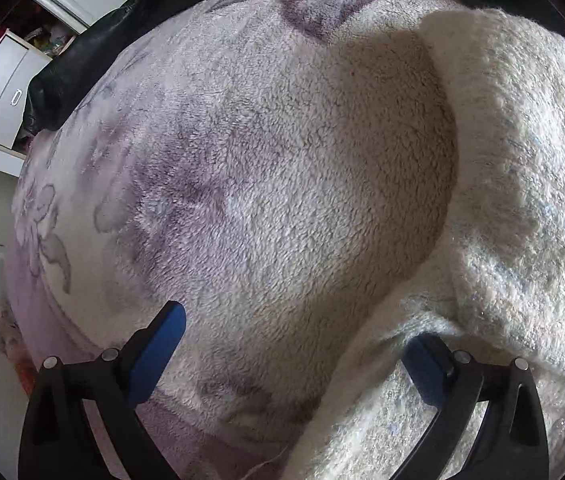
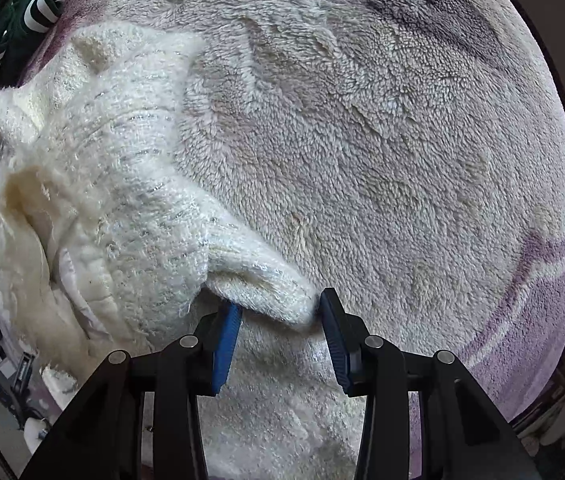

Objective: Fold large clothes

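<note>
Cream knit sweater (image 2: 114, 184) is right up against the right gripper (image 2: 278, 316), with a fuzzy fold of it poking in between the blue pads (image 2: 226, 344). Those jaws are spread and not pinching it yet, though the fold brushes the right-hand pad. Most of the sweater is bunched up to that gripper's left.

Over at the left gripper (image 1: 294, 344), also wide open, the sweater (image 1: 522, 200) drapes along the right side and covers the tip of the right finger (image 1: 426, 368); the left finger hangs over bare blanket.

Everything sits on a fluffy lilac-and-white blanket (image 1: 242, 160). Beyond that, a black jacket (image 1: 82, 56), white drawers (image 1: 2, 92), and some green striped clothing (image 2: 22, 12).
</note>
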